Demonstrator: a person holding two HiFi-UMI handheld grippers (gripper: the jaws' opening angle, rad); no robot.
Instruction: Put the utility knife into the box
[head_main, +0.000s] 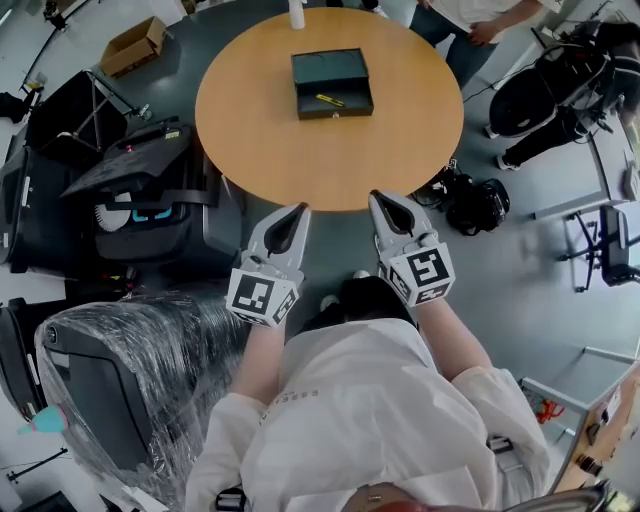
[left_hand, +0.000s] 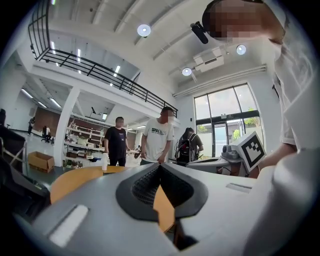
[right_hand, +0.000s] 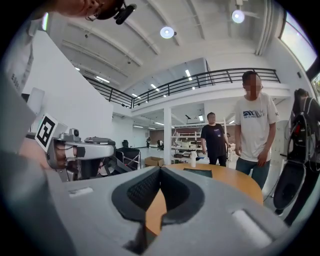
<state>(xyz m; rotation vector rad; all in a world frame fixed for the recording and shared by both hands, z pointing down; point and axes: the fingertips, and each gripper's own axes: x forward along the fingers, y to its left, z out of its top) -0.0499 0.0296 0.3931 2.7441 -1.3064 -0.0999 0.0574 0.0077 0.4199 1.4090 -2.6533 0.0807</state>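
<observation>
One utility knife (head_main: 330, 100) in box (head_main: 334, 112), round table (head_main: 300, 160)

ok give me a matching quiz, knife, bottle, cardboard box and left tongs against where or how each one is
Things:
1. knife
2. bottle
3. cardboard box
4. left tongs

Places or states:
a. on the floor, off to one side of the table
b. shut, nothing held
c. inside the black box
d. at the table's far edge

Pairs: 1-c, 2-d, 3-a, 4-b
</observation>
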